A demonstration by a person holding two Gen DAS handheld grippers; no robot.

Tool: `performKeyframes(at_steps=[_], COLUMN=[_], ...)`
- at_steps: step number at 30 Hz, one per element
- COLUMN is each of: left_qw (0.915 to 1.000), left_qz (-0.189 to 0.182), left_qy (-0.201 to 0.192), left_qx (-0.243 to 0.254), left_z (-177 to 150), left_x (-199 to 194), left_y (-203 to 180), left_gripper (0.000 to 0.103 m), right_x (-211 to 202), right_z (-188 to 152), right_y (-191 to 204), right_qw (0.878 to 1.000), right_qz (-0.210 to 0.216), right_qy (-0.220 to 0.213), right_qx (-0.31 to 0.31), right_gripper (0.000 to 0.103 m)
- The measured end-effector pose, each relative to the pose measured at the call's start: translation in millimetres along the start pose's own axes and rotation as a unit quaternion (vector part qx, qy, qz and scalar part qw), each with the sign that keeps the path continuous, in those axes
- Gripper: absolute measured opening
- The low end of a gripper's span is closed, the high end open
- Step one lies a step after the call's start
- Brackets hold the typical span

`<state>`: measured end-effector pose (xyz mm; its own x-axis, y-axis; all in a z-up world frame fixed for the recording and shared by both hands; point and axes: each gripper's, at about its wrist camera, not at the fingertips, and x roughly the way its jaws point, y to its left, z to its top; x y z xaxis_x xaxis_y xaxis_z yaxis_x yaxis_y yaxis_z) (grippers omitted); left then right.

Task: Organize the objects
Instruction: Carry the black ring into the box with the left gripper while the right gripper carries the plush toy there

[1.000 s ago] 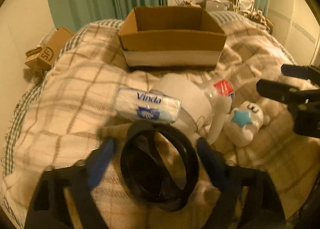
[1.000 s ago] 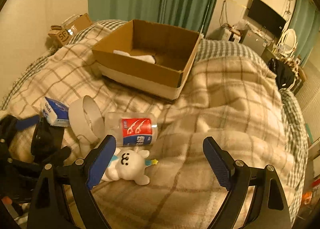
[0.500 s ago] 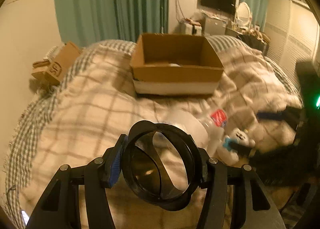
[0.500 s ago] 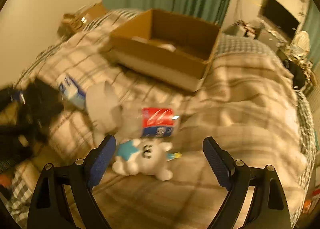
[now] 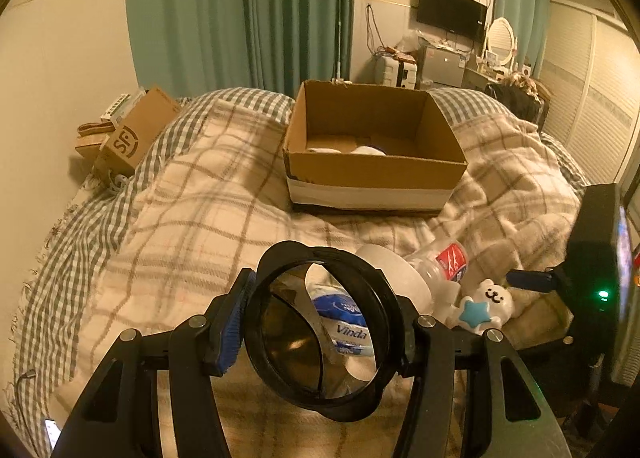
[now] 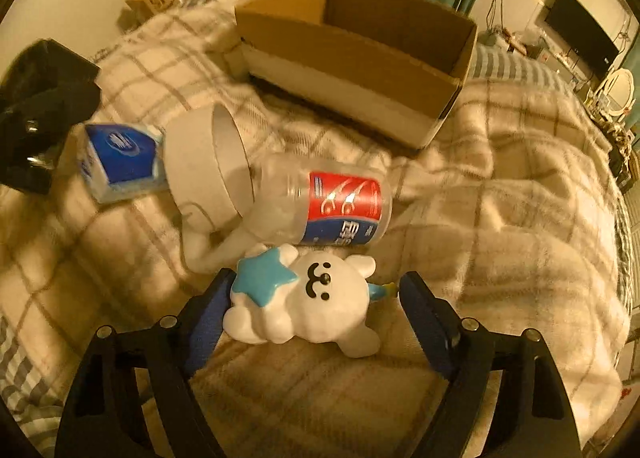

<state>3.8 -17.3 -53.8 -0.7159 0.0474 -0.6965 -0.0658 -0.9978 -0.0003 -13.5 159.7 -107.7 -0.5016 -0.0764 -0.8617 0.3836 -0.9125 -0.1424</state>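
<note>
My left gripper (image 5: 324, 330) is shut on a black ring-shaped lid (image 5: 280, 378) and holds it above the bed. An open cardboard box (image 5: 376, 174) stands further back on the blanket, with white items inside. My right gripper (image 6: 312, 302) is open, its fingers on either side of a white bear toy with a blue star (image 6: 316, 302). Beside the toy lie a clear plastic bottle with a red and blue label (image 6: 340, 206), a white cup (image 6: 208, 174) and a blue Vinda tissue pack (image 6: 120, 162). The toy also shows in the left wrist view (image 5: 486, 304).
A plaid blanket (image 5: 192, 226) covers the bed. A small SF carton (image 5: 132, 138) sits by the wall at the left. Green curtains, a TV and a cluttered desk (image 5: 440, 62) stand behind the bed.
My left gripper closed on the black lid and lifted it off the blanket. My right gripper moved down and forward until its open fingers flank the bear toy.
</note>
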Motion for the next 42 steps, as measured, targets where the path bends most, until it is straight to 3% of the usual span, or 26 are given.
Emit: performKeyframes(at_steps=[10,16,18,22,33,37,42], left_qw=[0.9998,0.9994,0.9991,0.9987,0.9983,0.9989,0.9998], left_qz=[0.002,0.0,0.002,-0.003,0.008,0.001,-0.005], left_qy=[-0.019,-0.033,-0.04,-0.05,-0.056,-0.047,-0.018], left_qx=[0.004,0.011,0.014,0.013,0.011,0.006,0.012], left_z=[27.4,49.9,60.1,87.0,160.1,175.6,170.9], left_x=[-0.8,-0.2,0.2,8.3,71.4,105.2,143.6], left_y=[0.1,-5.9,-8.1,-11.0,-17.1,-18.1,-19.7], left_gripper=[0.058,0.058,0.058,0.058,0.058,0.058,0.058], right_x=[-57.6,-90.6,-99.3,-113.7,-84.2,-54.5,-6.2], right_z=[23.2,57.5,69.2,104.0,206.8,228.7,234.8], right_y=[-9.9,-23.9,-28.0,-42.5,-85.7,-94.8,-107.6], right_qw=[0.997,0.992,0.99,0.986,0.981,0.982,0.987], right_qz=[-0.006,-0.018,-0.019,-0.017,-0.025,-0.026,-0.02], right_qy=[-0.078,-0.128,-0.143,-0.164,-0.191,-0.182,-0.151], right_qx=[0.0,-0.002,-0.002,0.002,0.026,0.031,0.045], right_gripper=[0.078,0.078,0.069,0.069,0.069,0.069,0.069])
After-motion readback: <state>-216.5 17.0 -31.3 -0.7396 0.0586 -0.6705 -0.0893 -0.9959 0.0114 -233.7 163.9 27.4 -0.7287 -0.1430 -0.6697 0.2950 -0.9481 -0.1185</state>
